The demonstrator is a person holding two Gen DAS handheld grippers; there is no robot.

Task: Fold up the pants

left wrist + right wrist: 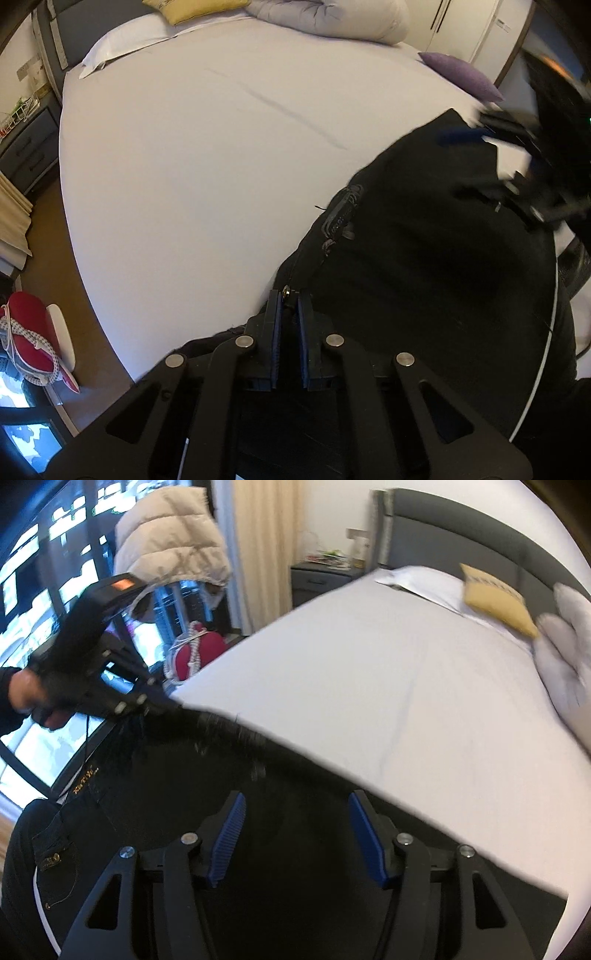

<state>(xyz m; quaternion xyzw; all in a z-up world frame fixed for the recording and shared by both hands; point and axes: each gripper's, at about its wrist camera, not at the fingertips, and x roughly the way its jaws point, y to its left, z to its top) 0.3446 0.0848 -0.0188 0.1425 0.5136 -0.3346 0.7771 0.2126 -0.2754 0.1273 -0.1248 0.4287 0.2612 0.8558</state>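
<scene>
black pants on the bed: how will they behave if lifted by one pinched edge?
Likely floppy: the black fabric pants drape limply over the white bed. Held only by the left gripper, the rest would probably sag. Zipper hardware may add slight weight.

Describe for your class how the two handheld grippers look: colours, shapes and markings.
The left gripper and the right gripper share black frames with slotted linkage arms and round silver pivot bolts. Their fingers carry ribbed blue pads. An orange panel marks the left gripper's body.

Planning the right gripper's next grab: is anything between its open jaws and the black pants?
Nothing visible. The right gripper hangs open directly over the black pants; the left gripper already pinches them.
</scene>
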